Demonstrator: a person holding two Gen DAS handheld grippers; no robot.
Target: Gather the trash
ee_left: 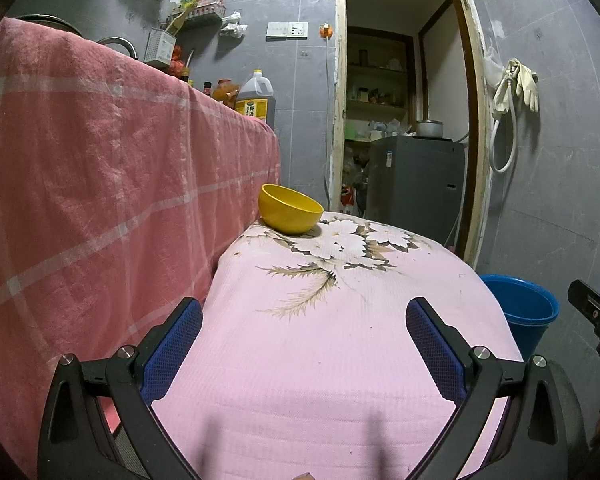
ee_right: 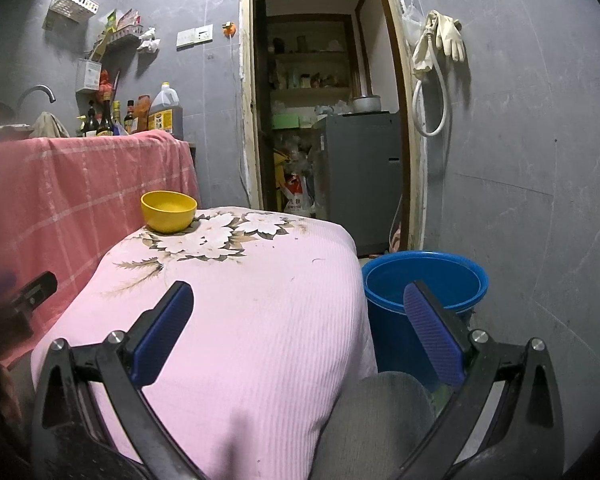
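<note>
A low table under a pink floral cloth fills the foreground of both views. A yellow bowl stands upright at its far left corner. A blue bucket sits on the floor by the table's right side, and its inside looks empty from here. My left gripper hovers open over the cloth with nothing between its blue pads. My right gripper is open too, over the table's right edge, its right finger in front of the bucket. Only small specks mark the cloth.
A counter draped in red checked cloth rises on the left, with an oil jug and bottles on top. Behind the table, a doorway shows a grey appliance. Gloves and a hose hang on the right wall. A grey-clad knee is beside the bucket.
</note>
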